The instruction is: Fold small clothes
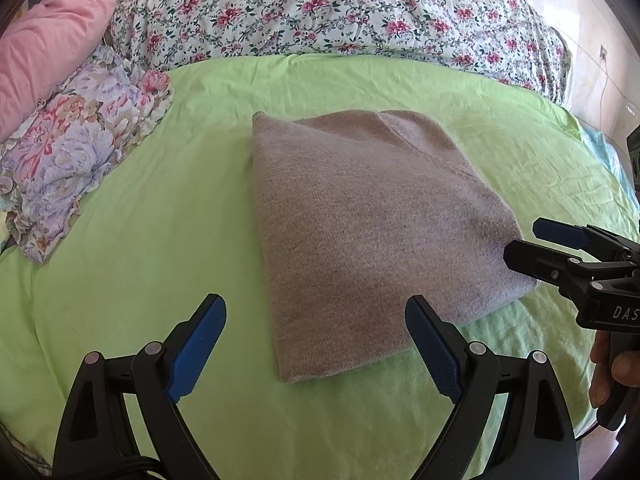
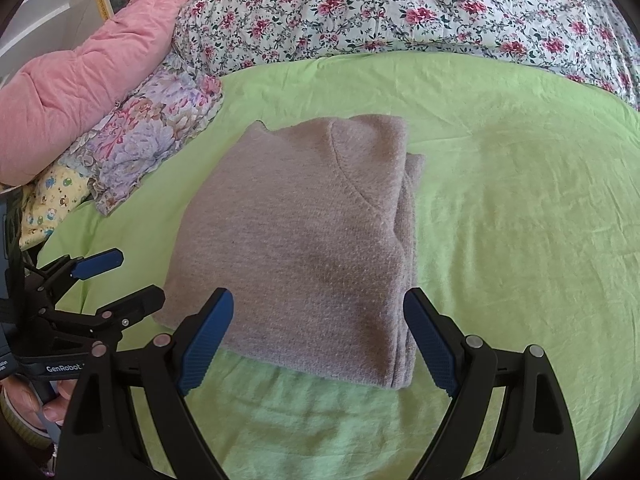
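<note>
A grey-beige knitted sweater [image 1: 368, 232] lies folded into a flat rectangle on the green bed sheet [image 1: 160, 240]; it also shows in the right wrist view [image 2: 304, 240]. My left gripper [image 1: 316, 344] is open and empty, just above the sweater's near left edge. My right gripper [image 2: 318, 340] is open and empty above the sweater's near edge. The right gripper also shows at the right edge of the left wrist view [image 1: 524, 240], open, by the sweater's right corner. The left gripper shows in the right wrist view [image 2: 136, 276], open, at the sweater's left corner.
A folded floral cloth [image 1: 80, 148] lies on the sheet at the left, beside a pink pillow [image 1: 52, 36]. A flowered quilt [image 1: 340, 12] is piled along the far side. A cartoon-print cloth [image 2: 52, 200] lies by the floral cloth. The sheet [image 2: 520, 220] extends right.
</note>
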`<state>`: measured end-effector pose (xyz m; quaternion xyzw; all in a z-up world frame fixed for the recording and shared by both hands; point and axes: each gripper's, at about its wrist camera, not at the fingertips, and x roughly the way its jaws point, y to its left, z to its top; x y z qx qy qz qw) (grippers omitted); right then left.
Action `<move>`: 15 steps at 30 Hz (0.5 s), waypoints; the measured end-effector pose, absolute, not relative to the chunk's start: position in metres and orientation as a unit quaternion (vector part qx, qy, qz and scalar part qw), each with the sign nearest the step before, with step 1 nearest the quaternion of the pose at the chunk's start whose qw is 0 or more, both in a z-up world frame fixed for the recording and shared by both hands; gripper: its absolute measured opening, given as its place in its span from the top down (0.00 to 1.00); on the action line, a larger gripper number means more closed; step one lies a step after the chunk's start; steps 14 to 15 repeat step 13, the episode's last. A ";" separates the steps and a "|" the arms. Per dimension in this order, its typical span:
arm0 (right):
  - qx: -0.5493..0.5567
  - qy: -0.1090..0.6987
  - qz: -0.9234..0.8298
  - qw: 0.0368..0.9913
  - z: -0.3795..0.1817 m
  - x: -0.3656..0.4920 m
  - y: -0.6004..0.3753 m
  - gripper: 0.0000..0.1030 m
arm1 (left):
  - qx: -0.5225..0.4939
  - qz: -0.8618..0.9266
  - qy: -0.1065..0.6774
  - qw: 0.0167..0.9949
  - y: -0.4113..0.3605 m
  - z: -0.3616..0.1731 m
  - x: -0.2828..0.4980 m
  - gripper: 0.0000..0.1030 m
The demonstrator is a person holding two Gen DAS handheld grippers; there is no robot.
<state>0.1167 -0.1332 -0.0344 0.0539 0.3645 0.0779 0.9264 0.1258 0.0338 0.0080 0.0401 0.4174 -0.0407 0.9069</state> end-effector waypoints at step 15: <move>0.052 0.364 0.078 0.927 -0.037 0.121 -0.135 0.15 | 0.035 -0.026 0.419 0.907 0.038 0.008 0.124 0.11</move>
